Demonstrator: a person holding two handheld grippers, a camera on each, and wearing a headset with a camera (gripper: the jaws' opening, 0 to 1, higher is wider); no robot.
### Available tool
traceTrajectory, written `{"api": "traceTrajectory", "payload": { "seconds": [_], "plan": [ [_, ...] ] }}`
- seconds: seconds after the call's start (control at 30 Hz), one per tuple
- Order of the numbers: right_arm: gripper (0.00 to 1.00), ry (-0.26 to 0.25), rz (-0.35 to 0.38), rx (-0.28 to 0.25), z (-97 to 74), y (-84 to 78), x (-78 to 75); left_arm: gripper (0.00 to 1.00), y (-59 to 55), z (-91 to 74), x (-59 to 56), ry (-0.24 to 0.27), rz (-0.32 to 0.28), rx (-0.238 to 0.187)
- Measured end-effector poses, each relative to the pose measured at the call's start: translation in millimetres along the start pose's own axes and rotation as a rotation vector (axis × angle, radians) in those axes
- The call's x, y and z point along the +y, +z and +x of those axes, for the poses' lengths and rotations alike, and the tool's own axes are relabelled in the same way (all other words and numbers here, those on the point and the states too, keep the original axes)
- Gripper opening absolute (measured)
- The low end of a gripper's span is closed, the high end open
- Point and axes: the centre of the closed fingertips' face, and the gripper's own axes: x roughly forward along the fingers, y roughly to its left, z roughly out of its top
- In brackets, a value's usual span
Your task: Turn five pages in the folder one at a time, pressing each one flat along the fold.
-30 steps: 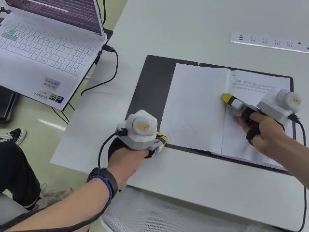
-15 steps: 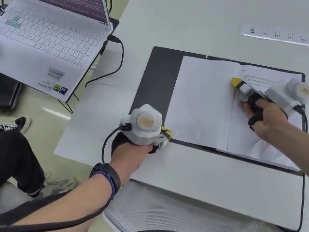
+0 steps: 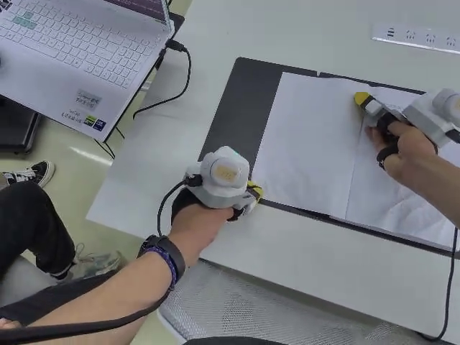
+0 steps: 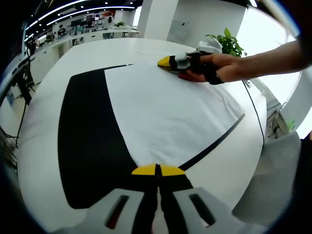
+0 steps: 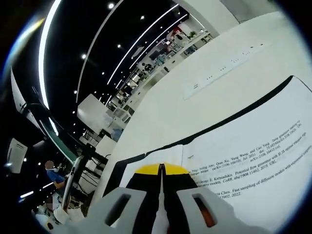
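The folder (image 3: 237, 118) lies open on the worktop (image 3: 302, 29), close to its near edge, with a laptop (image 3: 72, 50) at the far left corner. The right tongs (image 3: 361, 100), clenched on nothing, set their yellow tip on the fold (image 3: 354, 165) at its far end, between the turned page (image 3: 309, 144) and the printed page (image 5: 253, 165). The left tongs (image 3: 253, 192), also clenched and empty, rest at the folder's near edge on its dark cover.

My guess at the risks: a hard narrow tip dragged along the fold could crease or tear the paper, and the printed page already looks rumpled. With only one corner steadied, the folder may skid or swivel under that push
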Motion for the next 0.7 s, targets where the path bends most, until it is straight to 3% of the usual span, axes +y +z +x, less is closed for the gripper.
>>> {"api": "traceTrajectory", "payload": {
  "seconds": [0.1,0.27,0.5,0.7],
  "plan": [
    [0.0,-0.008,0.025,-0.017,10.6,6.8,-14.4,0.0,-0.1,0.1,0.2,0.002,0.001,0.001],
    [0.0,-0.004,0.02,-0.021,15.7,8.6,-21.1,0.0,-0.4,0.1,0.4,0.0,0.001,0.001],
    [0.0,0.01,-0.025,-0.006,7.2,0.3,-13.6,0.0,-1.1,1.6,1.8,-0.005,0.001,0.004],
    [0.0,0.058,-0.068,0.016,-9.5,-13.2,-8.6,0.0,-1.3,0.8,1.2,-0.007,0.006,0.004]
  ]
}}
